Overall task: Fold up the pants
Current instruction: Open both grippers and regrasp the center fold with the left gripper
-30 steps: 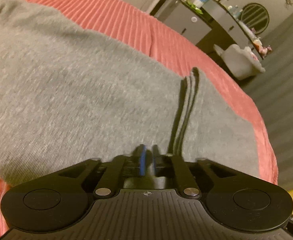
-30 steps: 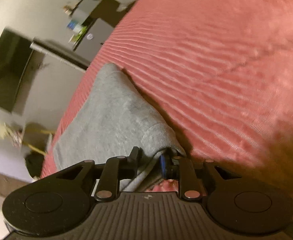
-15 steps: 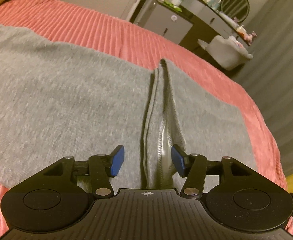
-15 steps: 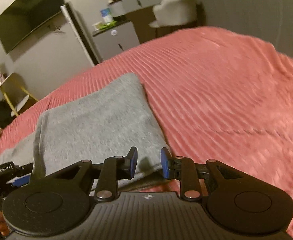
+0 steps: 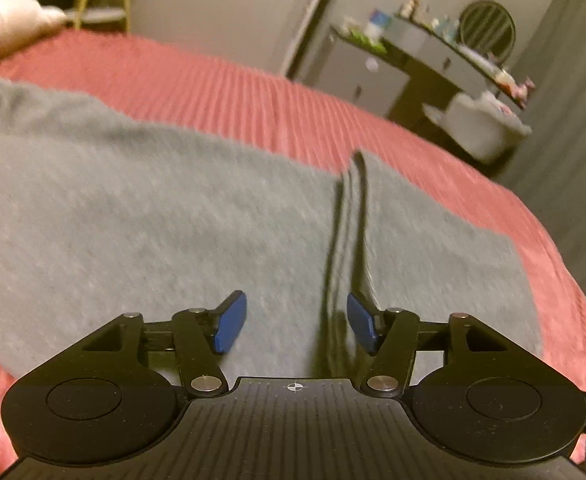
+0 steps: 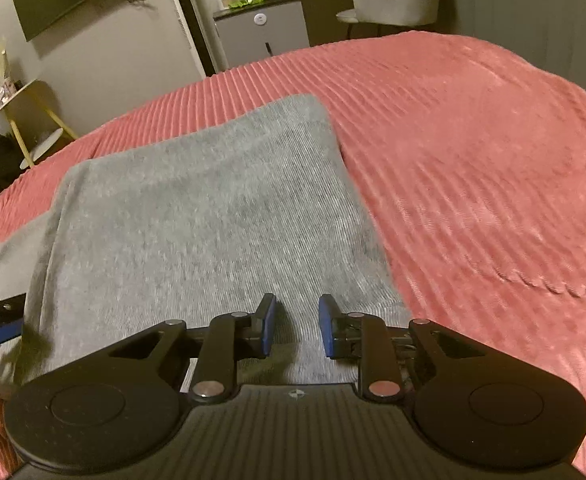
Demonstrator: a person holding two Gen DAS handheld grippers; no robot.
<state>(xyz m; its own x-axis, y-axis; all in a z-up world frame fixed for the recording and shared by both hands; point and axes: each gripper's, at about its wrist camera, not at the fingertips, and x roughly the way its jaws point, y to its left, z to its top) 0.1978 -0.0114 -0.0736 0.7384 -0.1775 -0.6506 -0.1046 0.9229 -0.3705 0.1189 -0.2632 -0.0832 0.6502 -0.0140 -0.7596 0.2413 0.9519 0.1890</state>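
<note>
Right wrist: grey pants [image 6: 197, 216] folded flat on red bedspread [image 6: 473, 168], both grippers empty, jaws apart

The left view is motion-blurred, and the grey pants [image 5: 141, 216] run past its left edge.

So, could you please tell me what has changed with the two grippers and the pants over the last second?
The left gripper has just been opening and let go of the folded edge of the pants; its pads now stand apart. The right gripper released its corner too and swung upright, open above the cloth. The pants remain flat on the red bedspread.
</note>
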